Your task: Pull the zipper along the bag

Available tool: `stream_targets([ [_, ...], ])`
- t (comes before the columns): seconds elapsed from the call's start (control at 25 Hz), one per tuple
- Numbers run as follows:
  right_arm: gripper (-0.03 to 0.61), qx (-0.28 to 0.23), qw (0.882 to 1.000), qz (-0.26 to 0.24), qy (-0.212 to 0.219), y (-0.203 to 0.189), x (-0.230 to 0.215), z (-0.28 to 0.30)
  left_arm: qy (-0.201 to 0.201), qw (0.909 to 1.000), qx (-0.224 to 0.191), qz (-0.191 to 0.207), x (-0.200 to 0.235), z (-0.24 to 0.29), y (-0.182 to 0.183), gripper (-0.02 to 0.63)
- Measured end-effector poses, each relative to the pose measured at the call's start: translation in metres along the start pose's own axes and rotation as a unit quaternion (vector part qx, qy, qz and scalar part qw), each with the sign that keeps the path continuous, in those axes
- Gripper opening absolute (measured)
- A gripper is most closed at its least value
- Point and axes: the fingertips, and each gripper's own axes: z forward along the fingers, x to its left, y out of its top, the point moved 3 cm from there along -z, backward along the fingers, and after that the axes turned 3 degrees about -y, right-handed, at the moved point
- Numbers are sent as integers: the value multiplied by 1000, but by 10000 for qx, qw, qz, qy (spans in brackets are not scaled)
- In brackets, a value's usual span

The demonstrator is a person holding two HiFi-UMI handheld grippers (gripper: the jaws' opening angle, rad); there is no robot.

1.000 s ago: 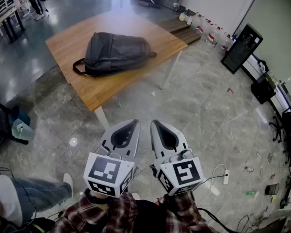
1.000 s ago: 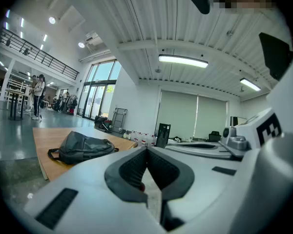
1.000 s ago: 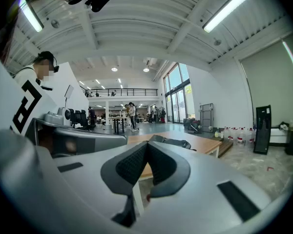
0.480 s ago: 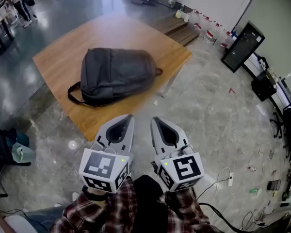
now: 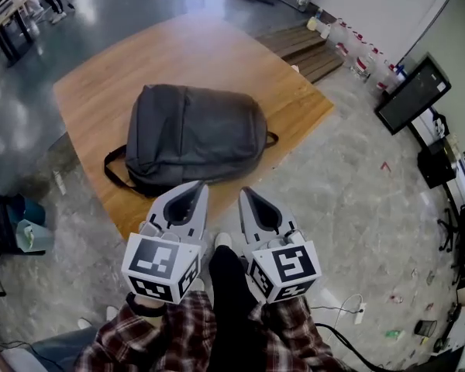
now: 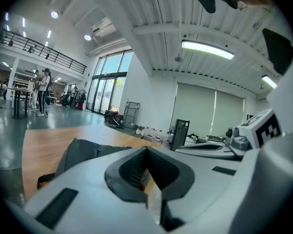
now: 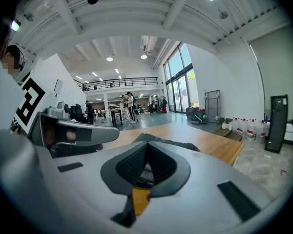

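A dark grey backpack (image 5: pixel 192 136) lies flat on a wooden table (image 5: pixel 217 53), with a strap loop at its left end. In the head view both grippers hang side by side just short of the table's near edge, below the bag. My left gripper (image 5: pixel 192 188) has its jaws together with nothing between them, and so does my right gripper (image 5: pixel 246 194). From the left gripper view the backpack (image 6: pixel 88 152) shows beyond the jaws; in the right gripper view only a sliver of the backpack (image 7: pixel 158 141) rises over them. No zipper pull can be made out.
A black screen (image 5: pixel 415 91) stands on the floor at the right, past a row of water jugs (image 5: pixel 356 53). Cables and a power strip (image 5: pixel 333 301) lie on the marble floor. A teal bin (image 5: pixel 27 235) sits left of the table. People stand far off.
The view has closed in on the table over the last second; the backpack now sits nearer and larger, just ahead of both grippers. The jaws stayed together throughout.
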Motion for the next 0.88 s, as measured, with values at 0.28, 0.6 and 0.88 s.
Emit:
stream_targets([
  [0.28,11,135,9981,-243,550,28,-41,60,531,9983,-217,-69,37,60,37,8],
  [0.6,11,788,9917,-137,1003,1,-46,108,1114,9931,173,-316,86,81,16,8],
  [0.88,11,1845,9735,207,1338,-65,-28,135,1111,9877,784,-774,133,103,-45,8],
])
